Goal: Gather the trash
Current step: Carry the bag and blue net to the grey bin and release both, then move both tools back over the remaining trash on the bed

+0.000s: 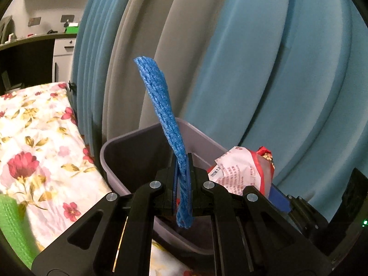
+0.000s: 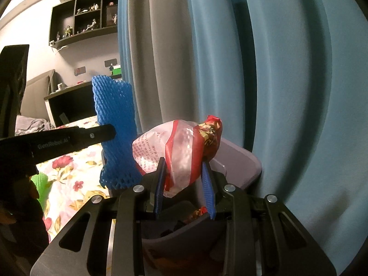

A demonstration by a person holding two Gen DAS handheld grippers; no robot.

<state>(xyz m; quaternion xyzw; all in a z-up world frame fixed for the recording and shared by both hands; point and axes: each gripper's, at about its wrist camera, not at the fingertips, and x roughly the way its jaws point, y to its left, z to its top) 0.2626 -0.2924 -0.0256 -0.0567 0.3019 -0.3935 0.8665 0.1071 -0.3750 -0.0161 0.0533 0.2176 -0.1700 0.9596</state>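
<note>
Half the bin (image 2: 239, 158) hidden behind clamped wrapper (image 2: 184, 151).

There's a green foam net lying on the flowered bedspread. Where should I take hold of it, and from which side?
Only a blurred edge of the green foam net shows, low on the bedspread, left of the bin. It looks soft and flattish, so come from above and pinch the near edge across its thin side, as the left hand-held gripper holds the blue foam net.
</note>
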